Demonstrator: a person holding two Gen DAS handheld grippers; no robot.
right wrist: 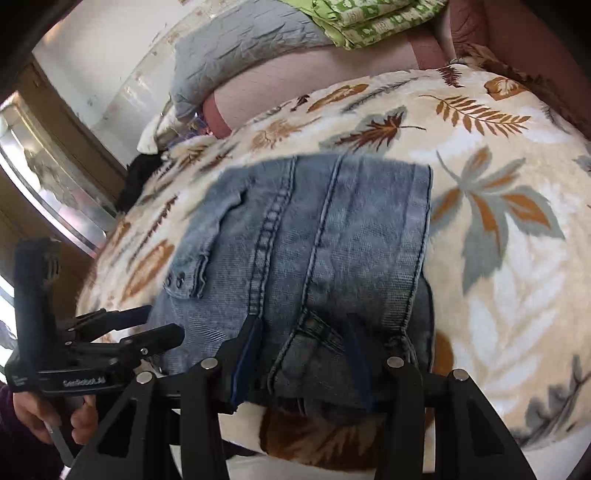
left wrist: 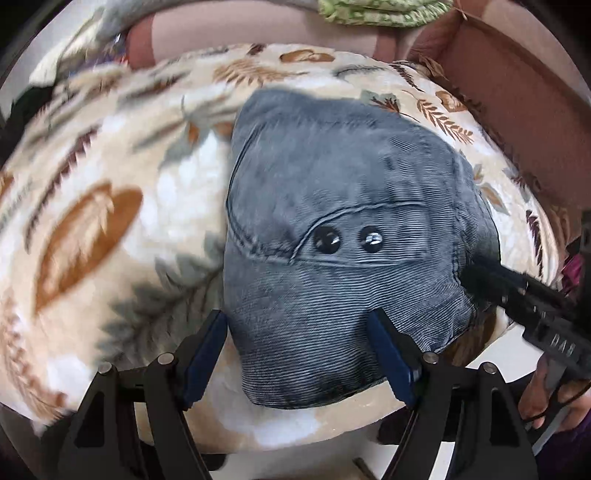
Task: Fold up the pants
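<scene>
Pants (left wrist: 332,221) folded into a compact denim bundle, lying on leaf-print blanket (left wrist: 110,184). Two rivets (left wrist: 349,240) face up on top. L gripper (left wrist: 299,350) jaws spread wide, straddling near-left edge of bundle, not clamping. R gripper (right wrist: 303,354) jaws over near edge of denim w/ fabric between them; can't tell if pinching. Green cloth (right wrist: 369,22) at back.

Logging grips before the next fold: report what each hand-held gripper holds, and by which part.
Left hand-held gripper: nothing, jaws open over the pants' near edge. Right hand-held gripper: pants' folded edge between its fingers; grip unclear.
</scene>
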